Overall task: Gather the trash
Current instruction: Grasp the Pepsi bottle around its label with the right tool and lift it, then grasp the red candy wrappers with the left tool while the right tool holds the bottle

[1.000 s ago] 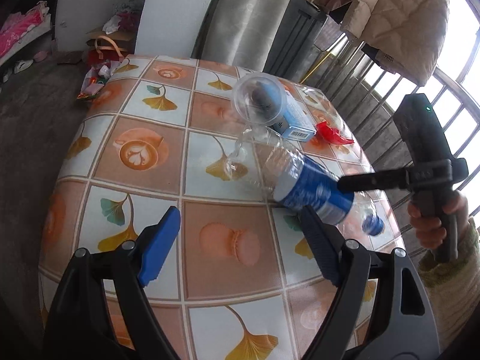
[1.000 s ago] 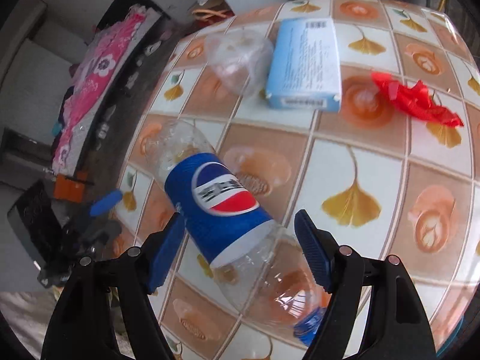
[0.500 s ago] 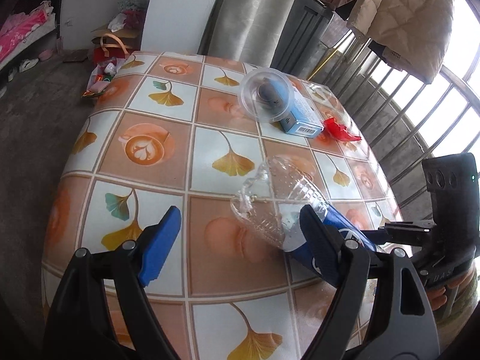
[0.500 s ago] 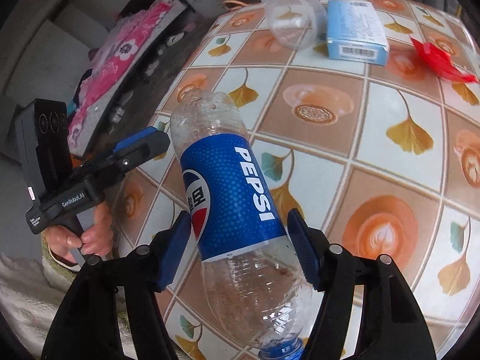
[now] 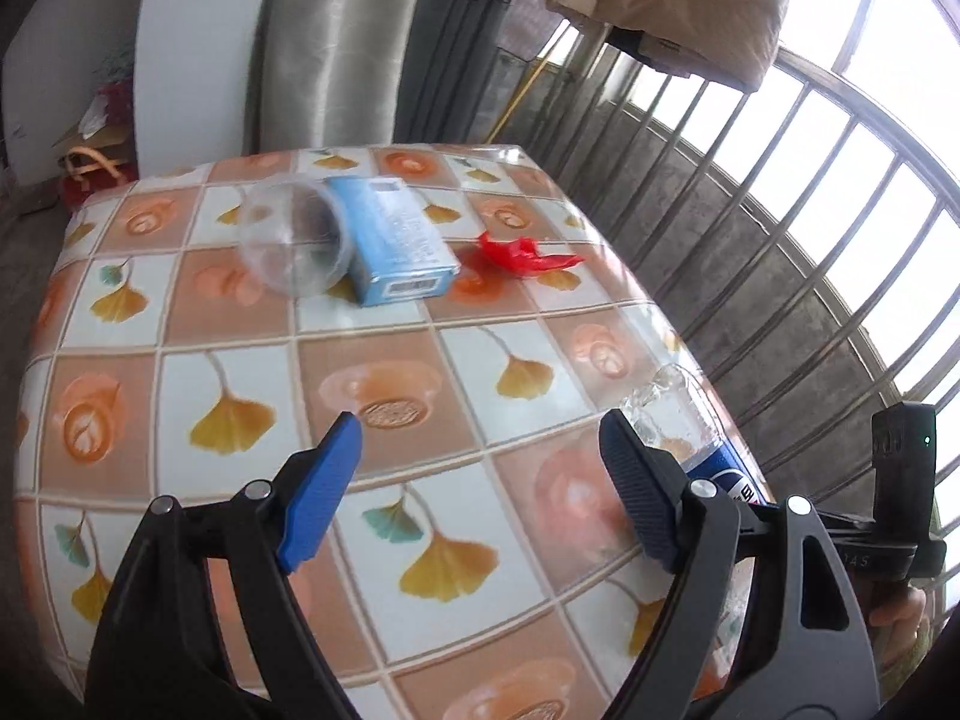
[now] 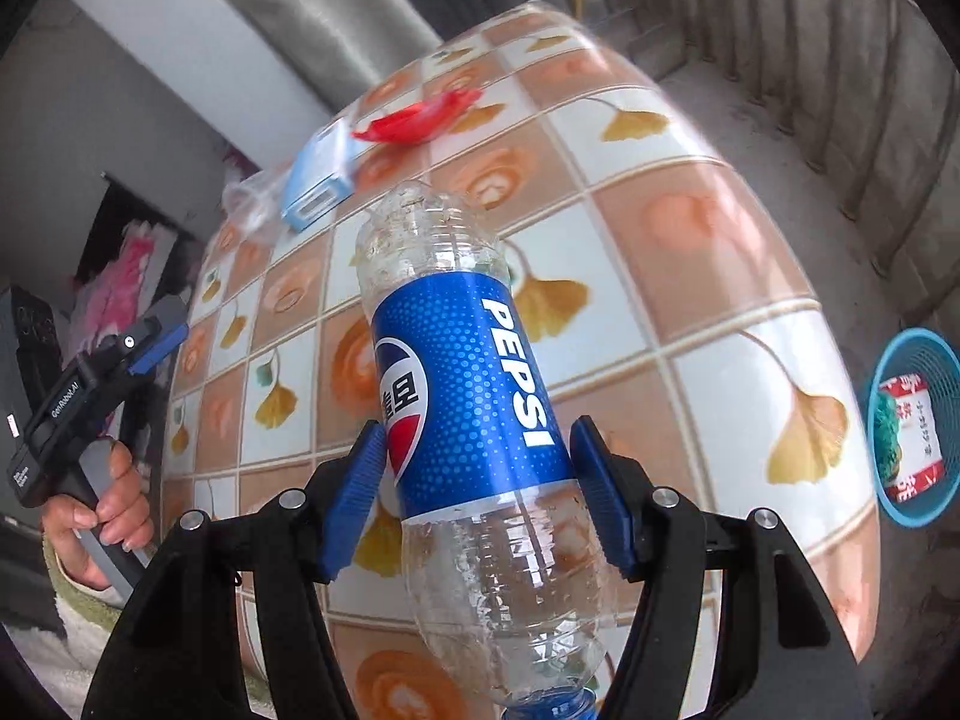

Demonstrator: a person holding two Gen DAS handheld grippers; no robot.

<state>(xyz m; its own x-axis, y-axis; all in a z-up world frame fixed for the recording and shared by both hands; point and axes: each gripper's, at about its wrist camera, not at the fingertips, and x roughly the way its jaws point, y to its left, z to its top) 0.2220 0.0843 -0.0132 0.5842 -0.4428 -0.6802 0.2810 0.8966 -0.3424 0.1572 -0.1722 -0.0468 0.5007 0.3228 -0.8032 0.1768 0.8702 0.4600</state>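
Large table (image 5: 240,324) in a tiled ginkgo-leaf oilcloth, filling the middle of both views; railing bars across the right of the left-wrist frame.

Blue basket (image 6: 912,426) at the right edge of the right-wrist frame, down on the floor beside the table, already holding some scraps — probably the drop point.

Pepsi bottle (image 6: 474,420) at centre of the right-wrist frame, clamped across its blue label by the right gripper (image 6: 480,498), base pointing away, cap end toward the camera at the bottom edge. Clear plastic, empty but for droplets inside, walls ribbed and thin. In the left-wrist view, only its base and a strip of label visible at lower right.

Left gripper (image 5: 480,480) low in its own frame, jaws spread wide over bare cloth, nothing between them.

Toward the upper middle of the left-wrist frame: a light blue box (image 5: 396,246), a clear cup (image 5: 294,246) on its side touching the box's left edge, a red wrapper (image 5: 522,255) just right of the box.

Likely trouble: thin, smooth bottle wall buckling or sliding under the pads, so tilting out on the way over — or bouncing off the basket rim if let go off-centre.
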